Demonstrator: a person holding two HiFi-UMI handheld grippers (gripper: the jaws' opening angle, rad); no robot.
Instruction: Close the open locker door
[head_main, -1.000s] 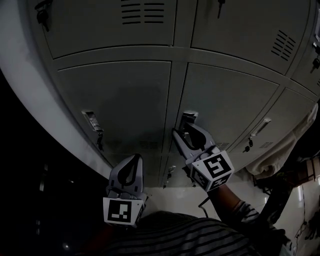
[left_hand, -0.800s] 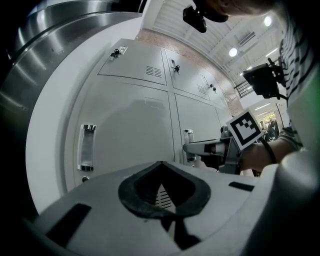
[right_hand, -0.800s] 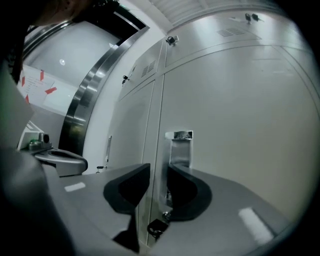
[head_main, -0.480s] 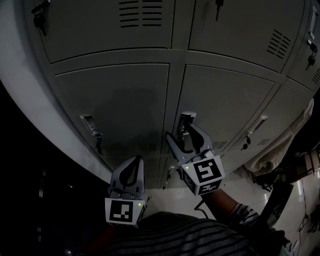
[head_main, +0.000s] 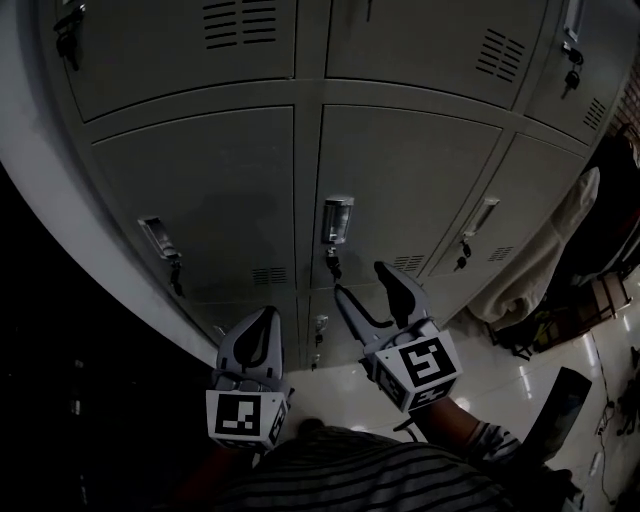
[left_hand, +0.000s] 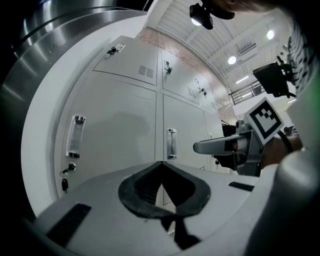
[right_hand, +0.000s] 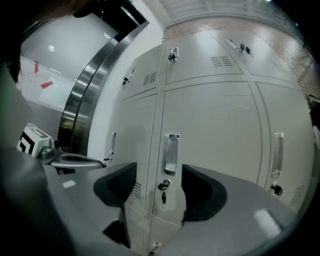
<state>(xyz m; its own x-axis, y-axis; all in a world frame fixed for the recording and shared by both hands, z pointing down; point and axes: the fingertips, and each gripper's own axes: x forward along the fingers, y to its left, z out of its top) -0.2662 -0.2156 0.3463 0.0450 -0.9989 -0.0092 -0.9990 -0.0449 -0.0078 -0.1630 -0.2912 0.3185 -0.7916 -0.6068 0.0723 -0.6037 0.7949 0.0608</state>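
The grey locker door (head_main: 410, 185) in the middle of the bank lies flush with its neighbours. Its metal handle (head_main: 338, 218) has a key (head_main: 333, 265) hanging just under it. My right gripper (head_main: 362, 280) is a little below and short of the handle, its jaws opening with nothing between them. In the right gripper view the handle (right_hand: 171, 152) and key (right_hand: 163, 187) show in the gap of the right gripper (right_hand: 159, 166), further off. My left gripper (head_main: 268, 315) hangs lower left, shut and empty; its joined tips (left_hand: 160, 163) point at the lockers.
Neighbouring lockers carry their own handles (head_main: 156, 236) (head_main: 483, 215), with keys under them. A pale cloth bundle (head_main: 545, 265) leans at the right over the glossy floor (head_main: 520, 385). A steel column (right_hand: 82, 100) borders the lockers on the left.
My right gripper has come back and down from the handle it was at, and its jaws have spread wide. The left gripper has barely moved.
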